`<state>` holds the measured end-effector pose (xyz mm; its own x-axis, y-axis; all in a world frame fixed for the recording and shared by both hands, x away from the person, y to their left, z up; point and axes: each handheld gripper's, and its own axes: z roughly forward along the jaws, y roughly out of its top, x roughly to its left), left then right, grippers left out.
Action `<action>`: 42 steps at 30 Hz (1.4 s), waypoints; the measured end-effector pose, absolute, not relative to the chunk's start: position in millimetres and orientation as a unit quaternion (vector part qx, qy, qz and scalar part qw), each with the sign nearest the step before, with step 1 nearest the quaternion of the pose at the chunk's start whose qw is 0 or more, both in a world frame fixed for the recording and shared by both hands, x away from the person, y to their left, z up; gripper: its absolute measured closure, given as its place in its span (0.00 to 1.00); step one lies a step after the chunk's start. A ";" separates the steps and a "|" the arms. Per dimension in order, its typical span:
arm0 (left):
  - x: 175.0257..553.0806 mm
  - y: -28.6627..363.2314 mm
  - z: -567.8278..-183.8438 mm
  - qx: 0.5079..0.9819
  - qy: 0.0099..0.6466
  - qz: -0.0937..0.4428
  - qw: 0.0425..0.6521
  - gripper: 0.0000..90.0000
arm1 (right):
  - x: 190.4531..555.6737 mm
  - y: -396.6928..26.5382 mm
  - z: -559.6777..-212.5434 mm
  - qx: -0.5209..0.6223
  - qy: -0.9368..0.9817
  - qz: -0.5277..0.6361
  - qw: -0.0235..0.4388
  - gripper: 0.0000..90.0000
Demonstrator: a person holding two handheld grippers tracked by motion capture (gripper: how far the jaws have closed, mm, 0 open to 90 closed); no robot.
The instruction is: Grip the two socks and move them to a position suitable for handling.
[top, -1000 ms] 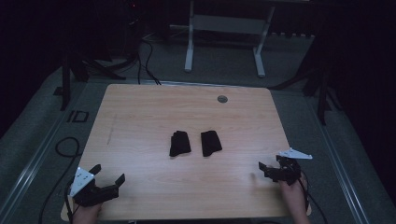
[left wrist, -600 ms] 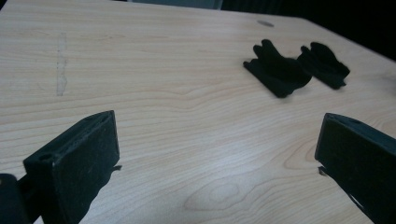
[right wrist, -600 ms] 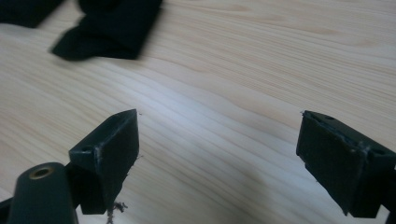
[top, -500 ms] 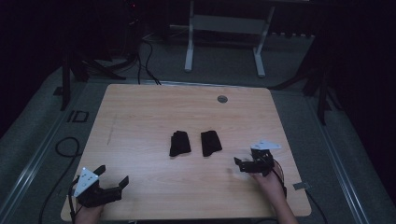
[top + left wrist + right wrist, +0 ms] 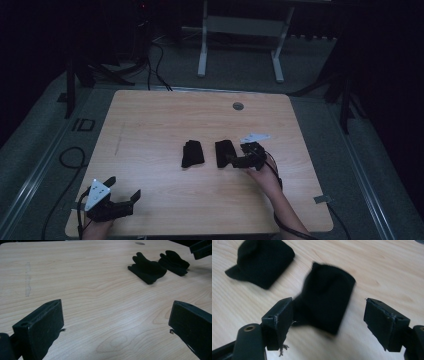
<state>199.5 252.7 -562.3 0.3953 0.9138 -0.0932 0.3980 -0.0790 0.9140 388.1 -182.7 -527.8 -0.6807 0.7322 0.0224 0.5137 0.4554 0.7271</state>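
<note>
1. The right sock point(image 5: 224, 152) lay flat near the middle of the worktop point(image 5: 150, 120), just beside the left sock point(image 5: 192, 153) but apart from it.
2. The right gripper point(image 5: 235, 161) stood at the 3 o'clock edge of the right sock. Its jaws had just been closing a little, yet they were wide apart, with the near end of the sock point(image 5: 325, 298) between them and neither pad pressing on it.
3. The sock looked like soft, folded black cloth: light, limp, not fragile. I judged it would sag and perhaps unfold if lifted by one layer only.
4. A good hold seemed the near folded edge, pinching all layers together, low against the worktop.
5. In the high view its long axis ran about 12 to 6 o'clock, parallel to the left sock. Which end was the toe, I could not tell.
6. The left gripper point(image 5: 112, 202) rested at the 7 o'clock corner, jaws apart and empty, well apart from both socks.
</note>
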 end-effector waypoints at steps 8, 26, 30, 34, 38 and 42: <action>199.7 254.1 -562.5 0.682 0.483 0.268 0.480 0.00 | 409.1 -155.6 -527.4 0.352 0.854 0.359 0.136 0.40; 197.8 251.5 -560.9 0.686 0.474 0.268 0.484 0.00 | 401.7 -135.1 -549.9 0.339 0.877 0.275 0.203 0.84; 197.7 252.1 -560.9 0.684 0.474 0.266 0.486 0.00 | 395.2 -140.8 -537.9 0.348 0.868 0.301 0.188 0.85; 197.6 251.7 -560.6 0.684 0.474 0.266 0.486 0.00 | 378.2 -145.2 -524.6 0.337 0.867 0.312 0.191 0.85; 196.7 249.8 -559.7 0.685 0.471 0.269 0.486 0.00 | 358.5 -150.1 -514.3 0.325 0.868 0.326 0.188 0.85; 195.0 248.3 -557.6 0.684 0.468 0.280 0.484 0.00 | 337.7 -154.0 -513.5 0.286 0.878 0.338 0.183 0.85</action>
